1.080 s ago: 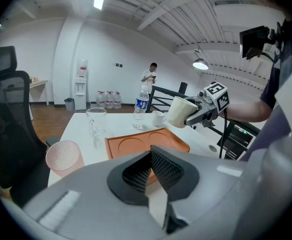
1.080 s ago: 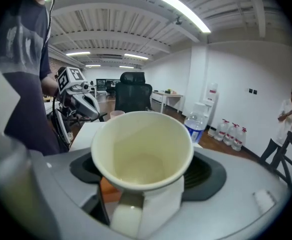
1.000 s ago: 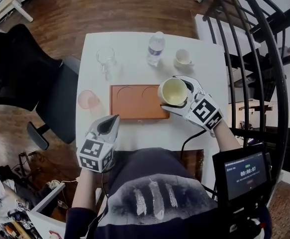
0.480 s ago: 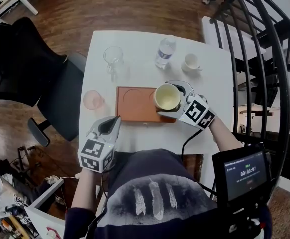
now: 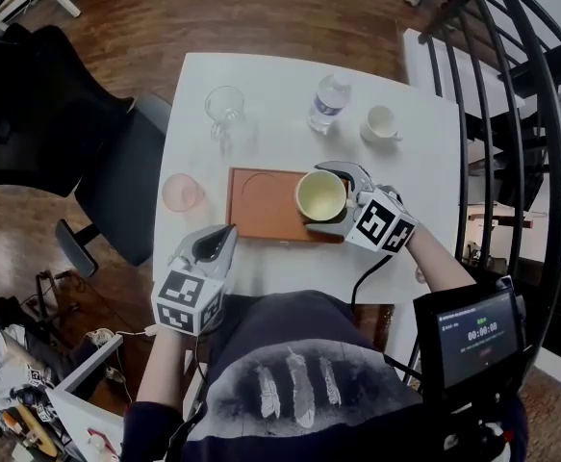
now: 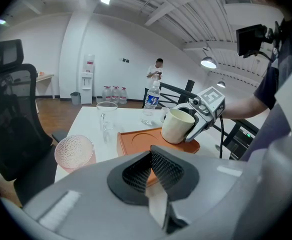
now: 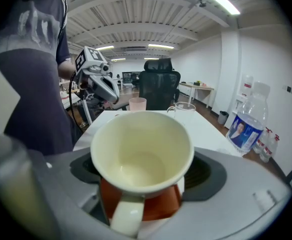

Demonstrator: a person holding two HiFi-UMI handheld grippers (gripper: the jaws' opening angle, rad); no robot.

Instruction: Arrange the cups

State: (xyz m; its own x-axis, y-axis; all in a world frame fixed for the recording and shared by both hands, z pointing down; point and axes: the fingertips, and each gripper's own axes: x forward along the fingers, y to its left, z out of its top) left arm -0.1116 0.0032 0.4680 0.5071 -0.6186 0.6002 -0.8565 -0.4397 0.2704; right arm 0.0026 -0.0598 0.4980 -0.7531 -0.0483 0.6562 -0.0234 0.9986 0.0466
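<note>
Gripping the cream cup (image 5: 320,194) across its body, right gripper (image 5: 330,198) has its jaws spread wide and pressed on both sides, handle toward the wrist. Left gripper (image 6: 153,166) is clenched on nothing and hangs off the tray's near-left corner.

Change: a second ago the cup was higher and past the tray's right end; it has come down and inward, and now sits over the right-hand round recess of the orange tray (image 5: 261,205). In the left gripper view its base is at the tray surface, slightly tilted; contact cannot be confirmed. Judgement: placing is nearly done, with levelling and release left.

Room: the tray's left recess is bare. Pink cup (image 5: 179,192) stands just left of the tray. Behind the tray are glass mug (image 5: 224,104), bottle (image 5: 328,102) and small white cup (image 5: 381,123), all well apart from it. The table edge lies close to the tray's near side.
</note>
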